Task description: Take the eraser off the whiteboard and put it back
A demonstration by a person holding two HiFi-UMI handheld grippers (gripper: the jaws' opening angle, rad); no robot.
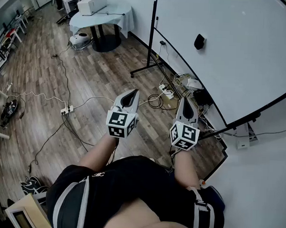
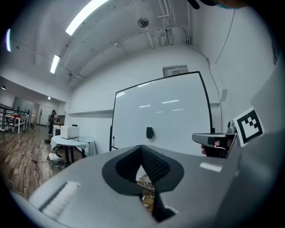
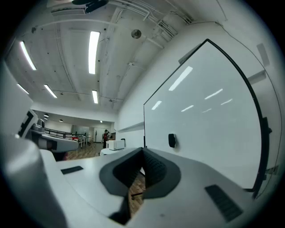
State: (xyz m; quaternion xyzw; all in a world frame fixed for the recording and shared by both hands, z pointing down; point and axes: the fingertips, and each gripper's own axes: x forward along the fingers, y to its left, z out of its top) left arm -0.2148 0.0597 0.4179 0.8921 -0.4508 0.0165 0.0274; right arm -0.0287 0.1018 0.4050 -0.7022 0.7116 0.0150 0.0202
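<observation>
1. The wooden floor (image 1: 87,80) spreads out ahead of and beneath both hand-held grippers.
2. A large whiteboard (image 1: 240,49) on a black-framed stand rises ahead of the hand-held grippers, on their right-hand side, its surface bare and white.
3. A round counter (image 1: 120,13) draped in white cloth stands far ahead and to the left of the left hand-held gripper, with a white box-shaped appliance (image 1: 92,3) on it.
4. A person in a dark top (image 1: 130,181) stands before the board, both forearms out, a hand-held gripper in each hand, side by side and pointing level at the room.
5. The left hand-held gripper (image 1: 133,93) has its jaws together, and nothing is between them.
6. The right hand-held gripper (image 1: 185,101), nearer the board, also has its jaws pressed together and empty.
7. A tangle of cables and a white power strip (image 1: 166,93) lie on the floor just beyond the tips of both hand-held grippers, at the foot of the whiteboard.
8. The black eraser (image 1: 199,41) sits on the whiteboard, well ahead of the right hand-held gripper and apart from both. In each gripper view it appears just above and slightly right of the closed jaw tips.
</observation>
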